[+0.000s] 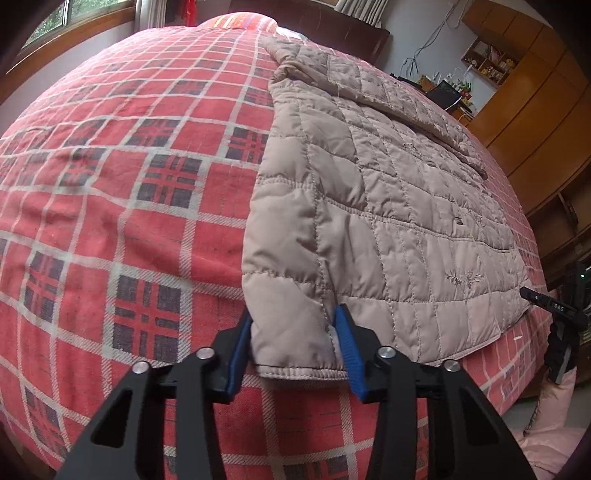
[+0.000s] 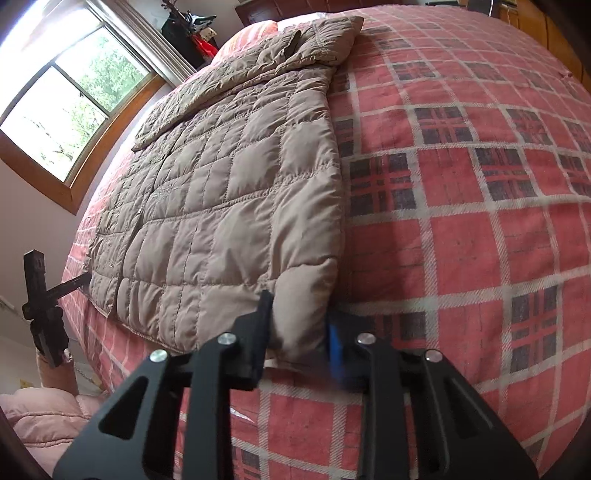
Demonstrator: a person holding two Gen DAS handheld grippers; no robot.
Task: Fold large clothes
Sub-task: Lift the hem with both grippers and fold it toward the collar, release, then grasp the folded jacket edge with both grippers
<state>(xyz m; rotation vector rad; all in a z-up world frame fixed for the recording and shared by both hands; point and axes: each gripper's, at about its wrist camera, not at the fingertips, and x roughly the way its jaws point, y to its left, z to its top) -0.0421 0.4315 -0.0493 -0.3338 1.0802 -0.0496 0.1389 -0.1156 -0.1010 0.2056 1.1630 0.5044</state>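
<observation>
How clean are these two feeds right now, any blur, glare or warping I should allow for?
Left wrist view: sharp, evenly lit; fisheye bulges the plaid bed cover into a dome; quilted jacket stitching crisp. Right wrist view: window blown out white; left gripper reads clearly, but right gripper is smeared, its blue pad blurred; same bulging.

A bed (image 1: 110,206) with a red plaid cover fills most of both views. A wood-framed window (image 2: 70,107) sits in a pale wall (image 2: 33,229), with green foliage and bright daylight outside. Wooden cabinets (image 1: 532,96) stand along the other side, with an open shelf (image 1: 487,59) of small items too tiny to identify. A dark headboard (image 1: 325,26) rises beyond the bed. What may be a desk (image 1: 447,92) is cluttered with cables.
</observation>
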